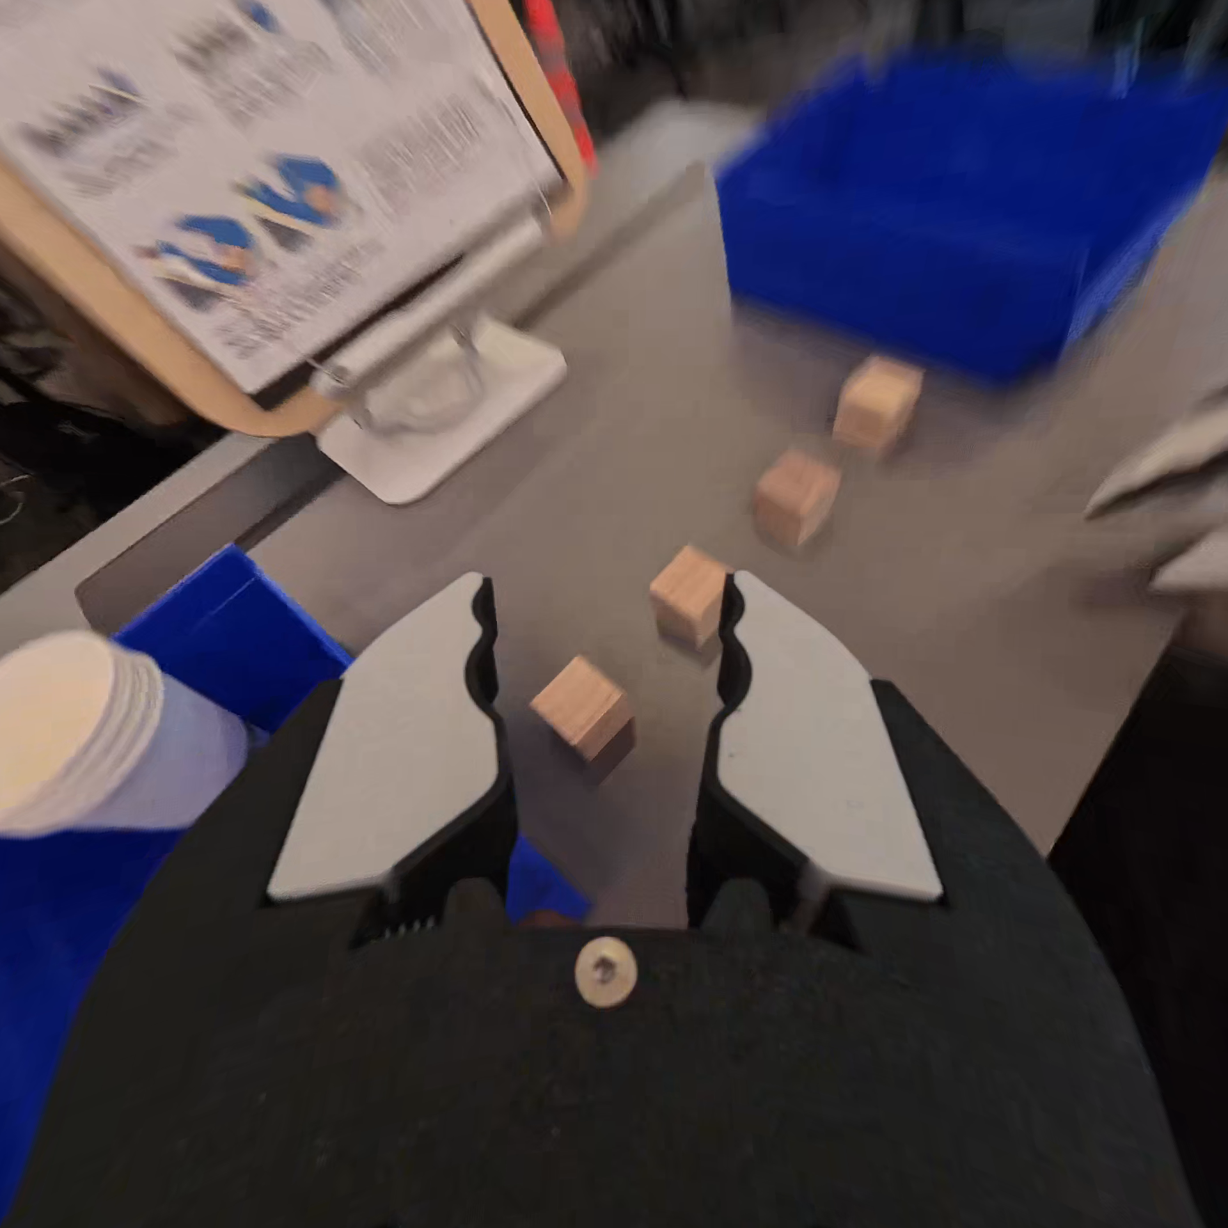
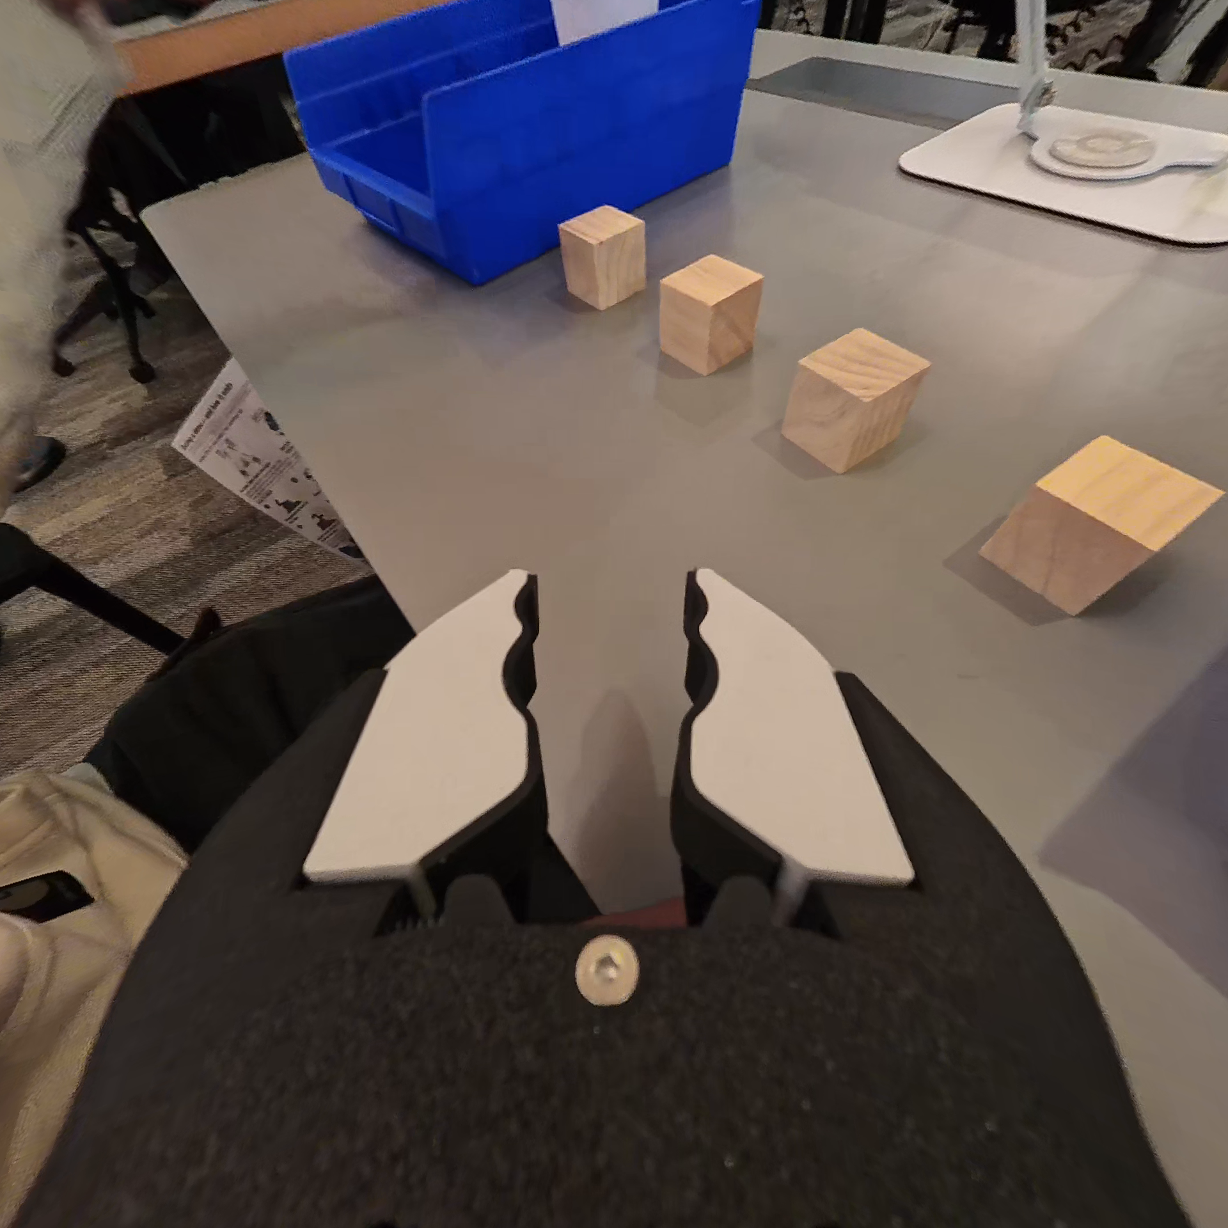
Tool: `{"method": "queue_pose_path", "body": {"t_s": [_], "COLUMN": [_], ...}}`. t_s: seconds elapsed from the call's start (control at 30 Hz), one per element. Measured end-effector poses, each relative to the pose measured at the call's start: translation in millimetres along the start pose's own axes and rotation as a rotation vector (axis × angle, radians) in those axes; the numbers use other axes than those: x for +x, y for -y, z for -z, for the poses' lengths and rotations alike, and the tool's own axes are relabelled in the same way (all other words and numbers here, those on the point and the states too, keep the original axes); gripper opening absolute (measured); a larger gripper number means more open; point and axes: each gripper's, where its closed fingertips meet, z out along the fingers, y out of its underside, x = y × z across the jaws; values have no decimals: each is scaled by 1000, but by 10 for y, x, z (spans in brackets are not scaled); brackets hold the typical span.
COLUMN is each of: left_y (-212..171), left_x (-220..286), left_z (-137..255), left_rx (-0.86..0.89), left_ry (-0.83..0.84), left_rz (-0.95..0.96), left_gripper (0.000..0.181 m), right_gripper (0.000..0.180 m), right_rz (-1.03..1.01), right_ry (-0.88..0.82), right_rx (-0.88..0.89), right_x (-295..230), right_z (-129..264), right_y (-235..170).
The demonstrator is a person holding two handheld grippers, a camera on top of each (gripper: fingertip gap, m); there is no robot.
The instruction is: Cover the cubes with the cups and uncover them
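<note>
Several bare wooden cubes stand in a row on the grey table point(image 2: 465, 425). In the right wrist view the row runs from the far cube point(image 2: 603, 256) by the blue bin to the nearest cube point(image 2: 1100, 525) at the right. In the left wrist view the nearest cube point(image 1: 585, 708) lies between my fingers' lines, another cube point(image 1: 688, 595) touches the right fingertip's outline, and farther cubes point(image 1: 796, 497) are blurred. A stack of white paper cups point(image 1: 73, 727) lies at the left in a blue bin point(image 1: 226, 634). My left gripper point(image 1: 610, 585) is open and empty above the table. My right gripper point(image 2: 611, 578) is open and empty.
A large blue bin point(image 2: 531, 139) stands at the row's far end; it also shows in the left wrist view point(image 1: 963, 212). A white stand base point(image 2: 1063, 173) holds a board with a printed sheet point(image 1: 266, 166). A person's pale sleeve point(image 1: 1169, 498) is at the right. The table edge point(image 2: 266, 425) runs left.
</note>
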Motion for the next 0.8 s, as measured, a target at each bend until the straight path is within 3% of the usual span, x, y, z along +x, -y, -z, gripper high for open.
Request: {"method": "queue_pose_path", "body": {"t_s": [0.1, 0.27, 0.4, 0.63, 0.73, 0.8], "left_y": [-145, -1088, -1475, -1358, -1084, -825], "left_x": [250, 744, 1013, 838, 375, -171], "left_z": [284, 463, 552, 695, 699, 740], "left_rx": [185, 77, 28, -6, -132, -202], "left_ry": [124, 347, 367, 345, 296, 353], "left_rz": [261, 441, 474, 405, 271, 166], "left_gripper": [60, 61, 60, 61, 62, 57], "right_gripper": [42, 41, 41, 40, 40, 40], "right_rz": [-1, 25, 42, 64, 68, 73], "right_ry": [-11, -11, -12, 1, 20, 28], "right_rx": [9, 2, -14, -28, -37, -46], "right_x": [20, -30, -54, -120, -160, -175], "right_z": [9, -31, -80, -151, -191, -216], "right_y": [26, 24, 5, 11, -13, -31]}}
